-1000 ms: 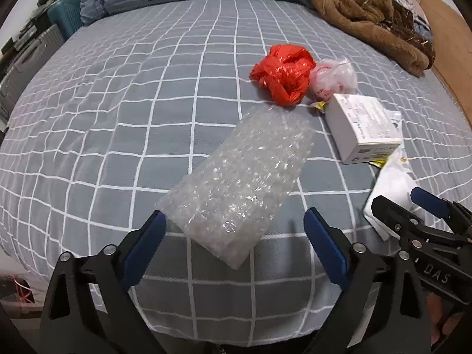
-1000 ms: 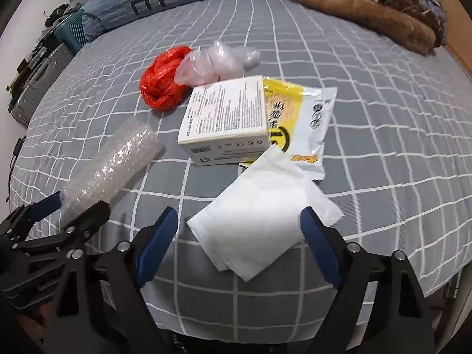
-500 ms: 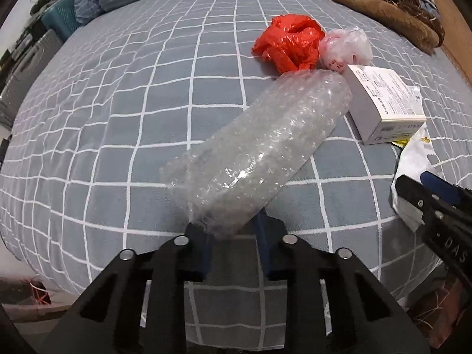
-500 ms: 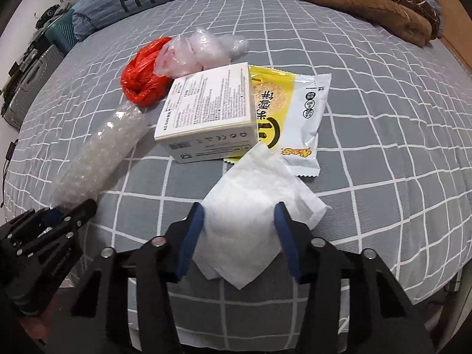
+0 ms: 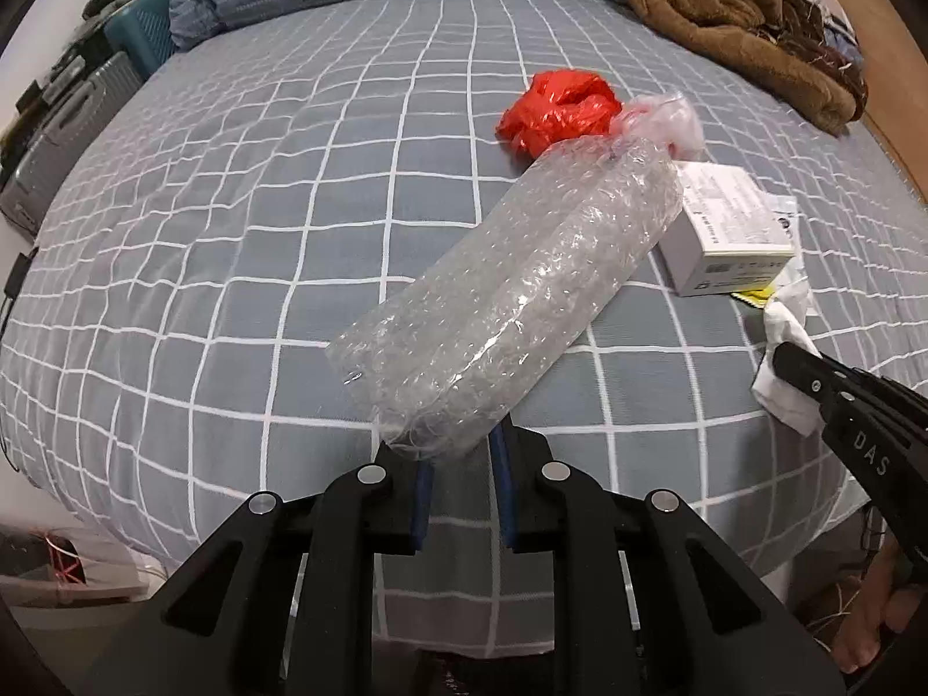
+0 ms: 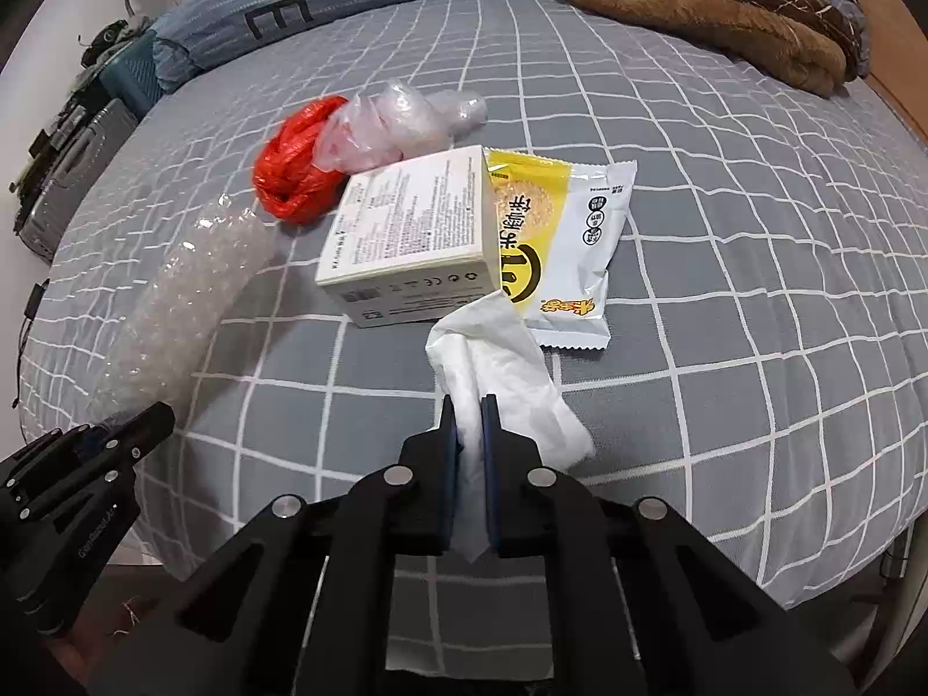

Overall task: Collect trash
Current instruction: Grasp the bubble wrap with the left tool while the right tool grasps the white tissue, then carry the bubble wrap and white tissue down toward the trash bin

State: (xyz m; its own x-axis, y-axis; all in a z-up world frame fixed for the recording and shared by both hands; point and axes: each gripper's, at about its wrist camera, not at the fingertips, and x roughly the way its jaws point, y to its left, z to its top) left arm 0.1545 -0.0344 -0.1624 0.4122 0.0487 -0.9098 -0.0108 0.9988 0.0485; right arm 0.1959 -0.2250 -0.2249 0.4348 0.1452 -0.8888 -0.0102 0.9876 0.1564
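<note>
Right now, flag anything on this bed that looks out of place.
Litter sits on the checked bedspread: a crumpled red plastic bag, a clear plastic bag, a white carton overlapping a yellow snack packet. The grippers already pinch the bubble wrap and tissue.

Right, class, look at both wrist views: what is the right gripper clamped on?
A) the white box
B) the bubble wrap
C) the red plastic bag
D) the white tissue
D: in the right wrist view the right gripper has its blue pads closed on the white tissue, while the bubble wrap sits in the left gripper, and the red plastic bag and white box lie untouched on the bed.
</note>
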